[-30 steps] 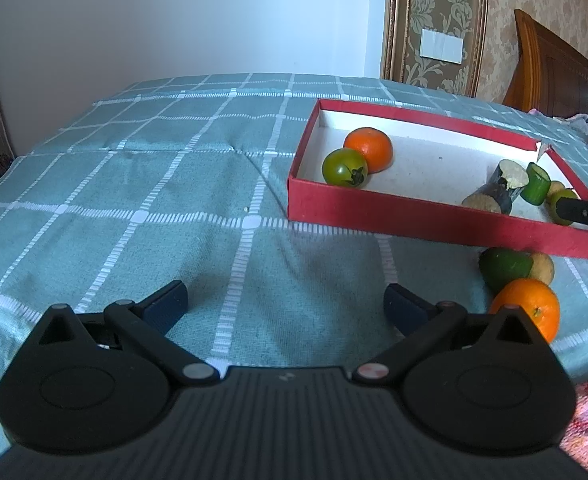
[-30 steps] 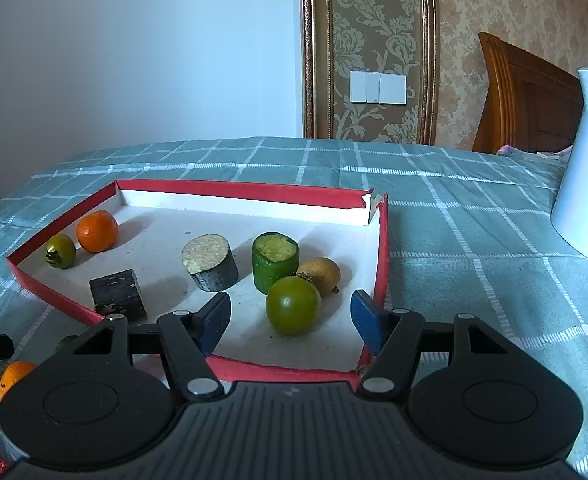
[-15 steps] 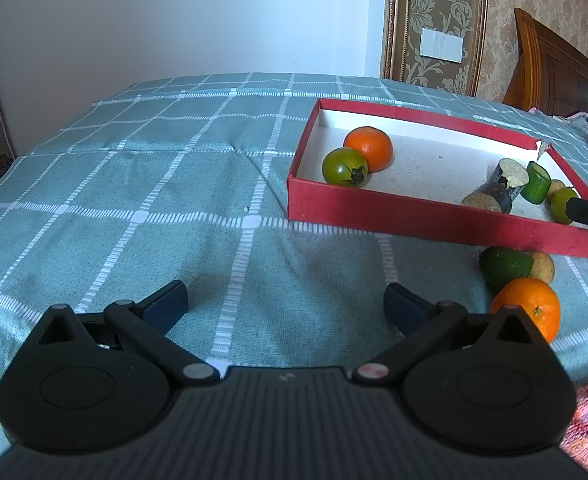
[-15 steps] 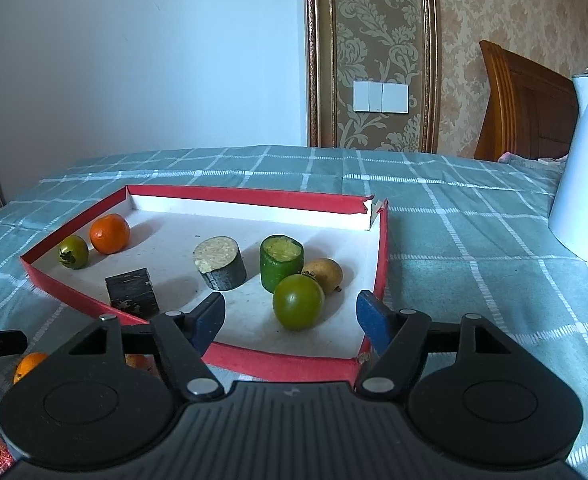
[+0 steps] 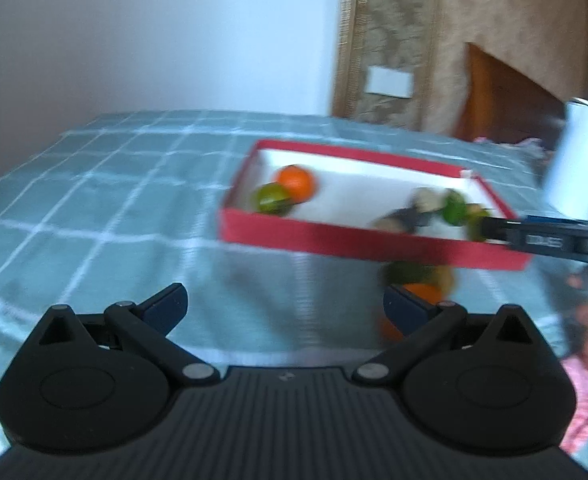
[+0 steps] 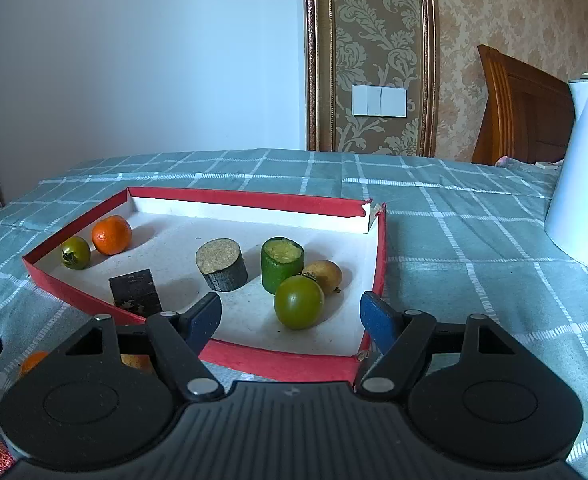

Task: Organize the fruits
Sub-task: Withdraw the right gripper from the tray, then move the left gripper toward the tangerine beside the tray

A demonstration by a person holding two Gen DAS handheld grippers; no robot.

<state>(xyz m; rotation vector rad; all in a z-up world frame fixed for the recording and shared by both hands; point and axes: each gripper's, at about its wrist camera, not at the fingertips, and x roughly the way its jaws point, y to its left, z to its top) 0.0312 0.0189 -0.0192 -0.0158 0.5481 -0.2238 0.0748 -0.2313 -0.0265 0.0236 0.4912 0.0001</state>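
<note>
Both tools are wide open and empty, left tool [image 5: 284, 304] near the round orange tangerine [image 5: 422, 294] outside the shallow red cardboard box [image 6: 286, 360]; it's probably light, squishy, so grab its middle gently.

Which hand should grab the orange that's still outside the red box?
Probably left. The left tongs are open, and the loose orange sits just by their right finger. The right tongs point into the red box.

Left wrist view: low over the bed, facing the red box [image 5: 358, 236] from farther off; right wrist view: near its front edge [image 6: 278, 360]; box shared.
</note>
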